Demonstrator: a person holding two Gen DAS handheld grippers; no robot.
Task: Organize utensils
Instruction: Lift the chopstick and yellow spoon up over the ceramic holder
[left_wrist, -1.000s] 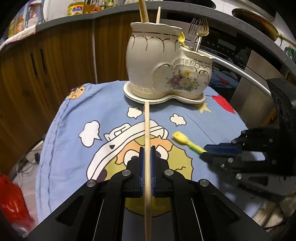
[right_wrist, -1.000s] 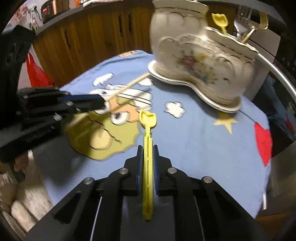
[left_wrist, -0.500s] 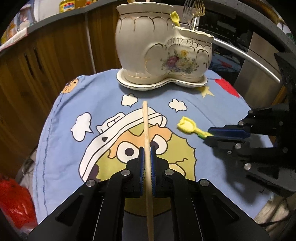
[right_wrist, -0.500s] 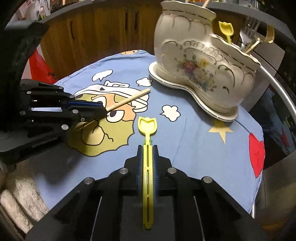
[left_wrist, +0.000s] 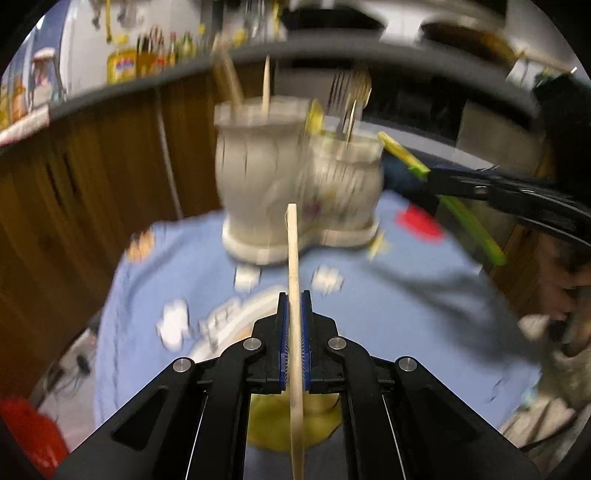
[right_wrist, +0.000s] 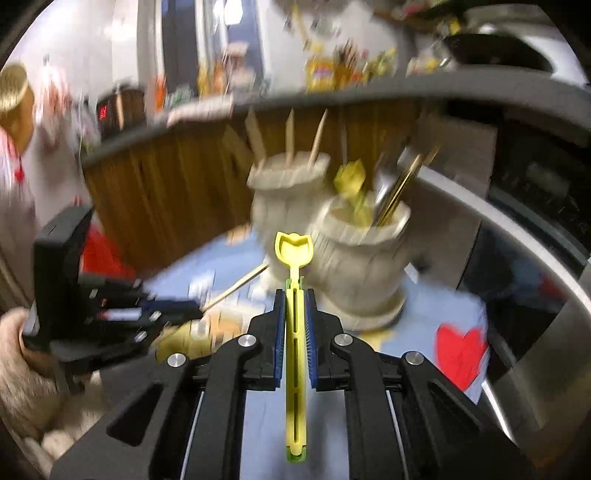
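The left gripper (left_wrist: 294, 301) has its 2 blue-padded fingers pinching a wooden chopstick (left_wrist: 294, 280) that runs straight up toward 12 o'clock, its tip level with the base of the ceramic utensil holder (left_wrist: 295, 184). The right gripper (right_wrist: 294, 299) clamps a yellow plastic spoon (right_wrist: 294, 254) between its fingers, the scoop end poking out at 12 o'clock just in front of the holder. In the left wrist view the right gripper enters from 3 o'clock with the spoon slanted across it, its scoop end near the rim of the holder's lower compartment. The holder is a cream, 2-part vessel on a matching dish, standing on a blue cartoon-print cloth (left_wrist: 406, 314). Its taller compartment carries chopsticks (right_wrist: 288, 140); the lower one carries forks (left_wrist: 351, 92) and another yellow piece (right_wrist: 351, 181). Both views are motion-blurred, so finer detail on the holder cannot be made out. A wooden cabinet front (left_wrist: 92, 166) stands behind the table at 10 o'clock.
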